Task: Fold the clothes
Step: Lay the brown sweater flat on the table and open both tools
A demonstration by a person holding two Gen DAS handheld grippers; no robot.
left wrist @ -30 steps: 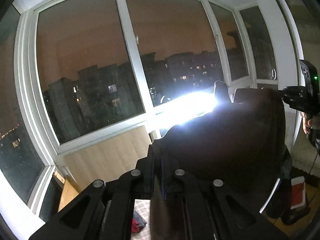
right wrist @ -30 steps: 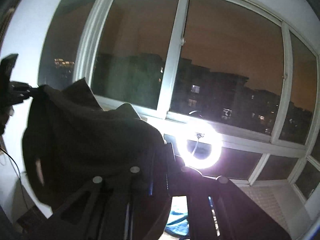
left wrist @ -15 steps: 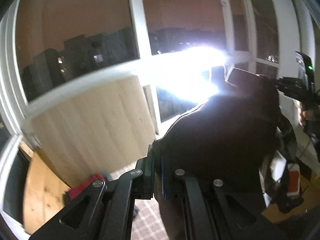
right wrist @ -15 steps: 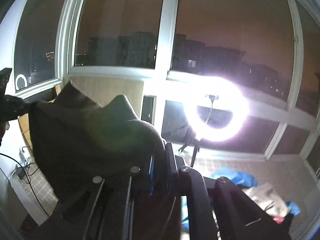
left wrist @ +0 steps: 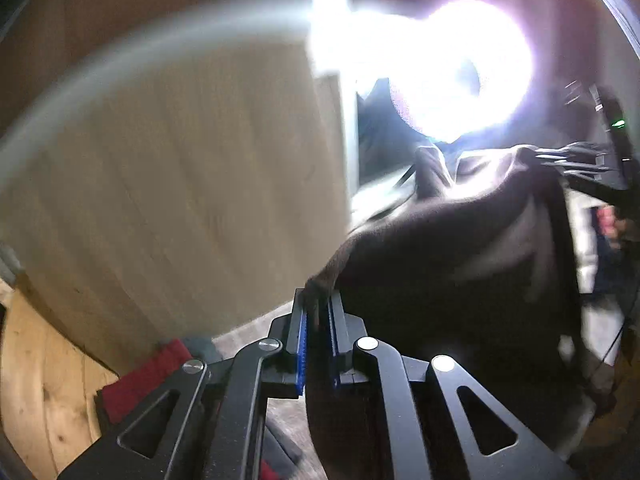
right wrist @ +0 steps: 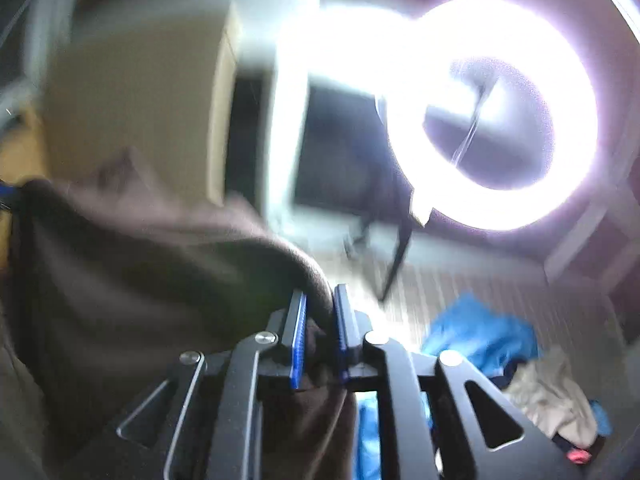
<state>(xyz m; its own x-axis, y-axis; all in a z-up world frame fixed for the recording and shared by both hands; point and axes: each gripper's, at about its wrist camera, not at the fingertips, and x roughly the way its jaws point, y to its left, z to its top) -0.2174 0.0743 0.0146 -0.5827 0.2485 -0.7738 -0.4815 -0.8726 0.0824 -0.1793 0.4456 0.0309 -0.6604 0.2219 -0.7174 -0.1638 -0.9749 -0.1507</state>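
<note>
Left wrist view shows the left gripper (left wrist: 318,320) clamped on an edge of a dark brown garment (left wrist: 452,264), the cloth pinched between its blue pads. The garment stretches away from there to the right gripper (left wrist: 560,158), seen far off beside the ring light (left wrist: 460,64) and gripping the other end. From its own camera the right gripper (right wrist: 320,320) is likewise closed on a bunched fold of the same garment (right wrist: 140,280), which hangs in the air to the left of the ring light (right wrist: 492,116). Below that light, on the floor, lie a blue cloth (right wrist: 480,336) and a beige one (right wrist: 552,396) (both frames are heavily blurred). My judgement: the garment is being held spread between the two grippers, high and off any surface. The next move calls for both grips staying firm and keeping the span taut and level while bringing it to a flat place.
</note>
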